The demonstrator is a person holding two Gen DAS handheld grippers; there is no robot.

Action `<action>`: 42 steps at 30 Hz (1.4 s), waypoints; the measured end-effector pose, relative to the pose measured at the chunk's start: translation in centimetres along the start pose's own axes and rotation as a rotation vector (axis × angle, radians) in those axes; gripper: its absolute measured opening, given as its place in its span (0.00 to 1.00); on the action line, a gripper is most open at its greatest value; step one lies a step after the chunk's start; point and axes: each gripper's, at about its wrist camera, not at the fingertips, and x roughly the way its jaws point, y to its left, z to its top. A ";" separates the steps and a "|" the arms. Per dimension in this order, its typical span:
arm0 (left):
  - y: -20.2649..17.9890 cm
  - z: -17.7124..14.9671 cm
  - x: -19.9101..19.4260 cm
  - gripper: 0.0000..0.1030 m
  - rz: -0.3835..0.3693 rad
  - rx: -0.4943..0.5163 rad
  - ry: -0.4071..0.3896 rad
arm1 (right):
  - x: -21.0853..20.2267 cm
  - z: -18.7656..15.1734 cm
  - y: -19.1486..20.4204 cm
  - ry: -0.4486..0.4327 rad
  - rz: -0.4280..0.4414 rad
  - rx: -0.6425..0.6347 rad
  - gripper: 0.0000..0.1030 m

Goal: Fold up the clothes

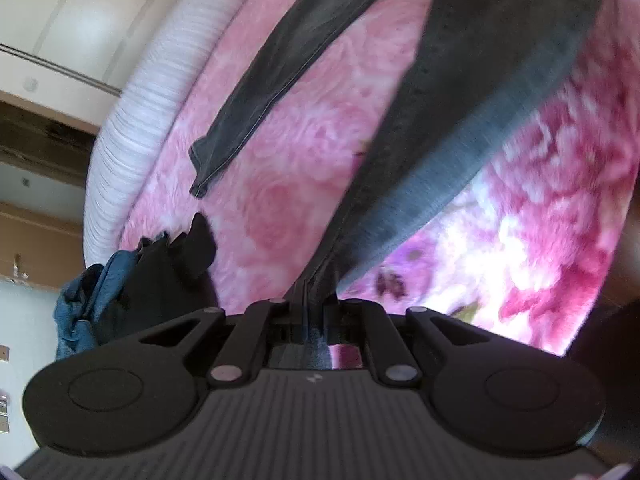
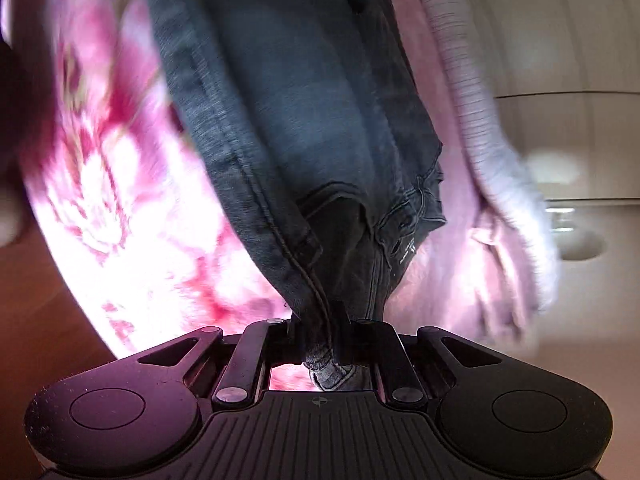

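A pair of dark grey jeans (image 1: 460, 80) is lifted off the pink floral blanket (image 1: 280, 184), one edge pinched between the closed jaws of the left gripper (image 1: 310, 300), the waistband end (image 2: 360, 232) clamped in the right gripper (image 2: 324, 320). For a clean fold, both grips should be kept firm, the two held edges level, and the cloth taut, clear of the heap of other clothes (image 1: 132, 280).
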 end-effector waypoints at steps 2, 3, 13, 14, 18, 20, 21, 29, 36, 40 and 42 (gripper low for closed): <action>2.6 1.9 -1.2 0.06 -0.028 -0.004 0.048 | -1.6 0.5 -3.5 -0.023 0.059 -0.013 0.09; 3.9 2.9 -1.7 0.06 -0.037 -0.006 0.067 | -2.0 0.9 -5.5 -0.035 0.083 -0.019 0.09; 17.3 11.5 1.8 0.05 -0.104 -0.016 0.103 | 1.7 6.4 -23.2 -0.080 0.252 -0.092 0.09; 18.2 12.0 3.3 0.05 -0.128 -0.016 0.108 | 2.6 7.2 -24.7 -0.076 0.260 -0.098 0.09; 21.6 13.8 9.8 0.05 -0.224 -0.018 0.124 | 8.1 10.3 -28.8 -0.022 0.317 -0.087 0.09; 22.5 14.6 13.0 0.05 -0.271 -0.017 0.133 | 10.5 11.6 -29.9 0.016 0.344 -0.072 0.09; 22.9 15.2 14.6 0.05 -0.293 -0.015 0.136 | 11.6 12.0 -30.3 0.032 0.354 -0.071 0.09; 23.1 20.1 23.5 0.05 -0.364 0.068 0.196 | 20.9 14.4 -33.5 0.106 0.485 0.010 0.09; 22.3 23.0 29.9 0.08 -0.369 0.079 0.272 | 27.4 15.4 -35.0 0.140 0.614 0.069 0.10; 21.0 23.7 32.9 0.15 -0.347 0.086 0.321 | 29.5 15.2 -34.6 0.144 0.642 0.117 0.21; 20.7 23.7 33.7 0.21 -0.322 0.097 0.327 | 30.5 14.5 -35.0 0.149 0.635 0.193 0.31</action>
